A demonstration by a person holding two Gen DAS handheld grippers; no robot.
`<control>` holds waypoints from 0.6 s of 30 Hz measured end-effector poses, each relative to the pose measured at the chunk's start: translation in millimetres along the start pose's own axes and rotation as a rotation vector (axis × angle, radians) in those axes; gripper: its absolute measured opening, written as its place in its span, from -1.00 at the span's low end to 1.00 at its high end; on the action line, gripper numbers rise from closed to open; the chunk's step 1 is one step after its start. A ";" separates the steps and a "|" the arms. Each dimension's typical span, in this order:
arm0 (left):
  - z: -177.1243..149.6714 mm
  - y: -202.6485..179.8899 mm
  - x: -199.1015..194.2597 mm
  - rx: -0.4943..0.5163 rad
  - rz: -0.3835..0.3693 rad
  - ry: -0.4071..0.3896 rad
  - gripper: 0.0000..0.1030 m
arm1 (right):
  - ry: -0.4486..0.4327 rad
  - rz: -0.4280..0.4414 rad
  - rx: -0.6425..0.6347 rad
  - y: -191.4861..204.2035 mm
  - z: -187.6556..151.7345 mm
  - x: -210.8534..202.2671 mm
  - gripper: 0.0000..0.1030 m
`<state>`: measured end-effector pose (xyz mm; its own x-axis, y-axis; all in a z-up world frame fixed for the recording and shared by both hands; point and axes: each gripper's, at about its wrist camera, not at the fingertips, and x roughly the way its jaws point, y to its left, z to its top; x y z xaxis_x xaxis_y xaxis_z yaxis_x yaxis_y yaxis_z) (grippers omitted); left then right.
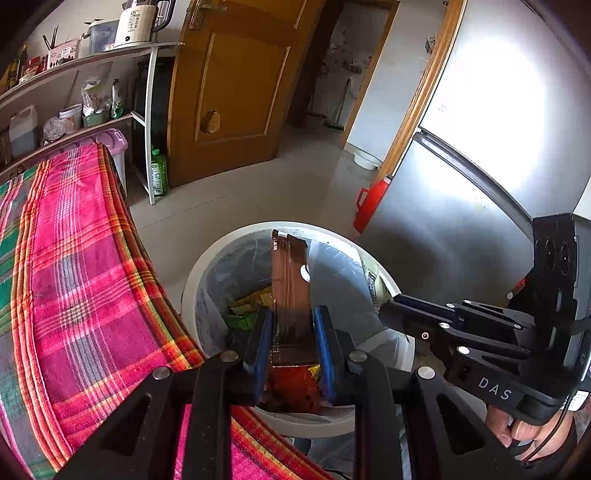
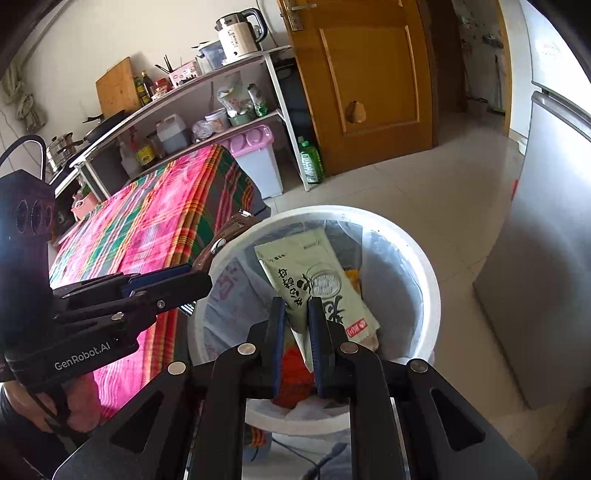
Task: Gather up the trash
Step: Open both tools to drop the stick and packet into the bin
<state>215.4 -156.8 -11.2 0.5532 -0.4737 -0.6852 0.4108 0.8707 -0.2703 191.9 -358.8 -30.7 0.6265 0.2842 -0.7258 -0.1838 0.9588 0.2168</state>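
The left tool (image 1: pixel 293 325) is clamped on a long brown wrapper (image 1: pixel 290 280), whose free end sticks up and forward over the open mouth of the white bin (image 1: pixel 192 280). The right tool (image 2: pixel 296 314) is clamped on a pale green packet (image 2: pixel 314 277) printed with dark characters and a red mark near its lower corner; the packet hangs inside the rim of the same bin (image 2: pixel 428 280). Both pieces of trash are held above the bin, each pinched between blue pads (image 1: pixel 325 343).

The bin is lined with a translucent bag (image 2: pixel 391 273), and green and yellow wrappers (image 1: pixel 247 306) plus something orange-red (image 2: pixel 295 373) already lie at its bottom. It stands on the tiled floor (image 2: pixel 424 184), just beside the desk, which is covered with a pink, green and orange plaid cloth (image 1: pixel 74 277). In the left wrist view the right tool reaches in from the right side toward the bin's far rim; in the right wrist view the left tool comes in from the left, over the edge of the cloth.

Near the bin stands a silver refrigerator (image 1: pixel 480 147), with a red container (image 1: pixel 371 203) at its foot. Farther off are a wooden door (image 2: pixel 369 81), a shelf (image 2: pixel 229 66) bearing a kettle (image 2: pixel 240 35), and a green bottle (image 2: pixel 310 162) on the floor
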 end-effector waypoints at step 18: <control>-5.3 3.1 -13.9 -0.020 -0.004 -0.017 -0.34 | -0.035 -0.028 0.004 7.0 -3.2 -13.9 -0.47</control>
<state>205.2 -146.9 -6.1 0.5643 -0.4790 -0.6724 0.3981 0.8714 -0.2867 179.5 -356.0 -21.2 0.6572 0.2565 -0.7087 -0.1625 0.9664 0.1992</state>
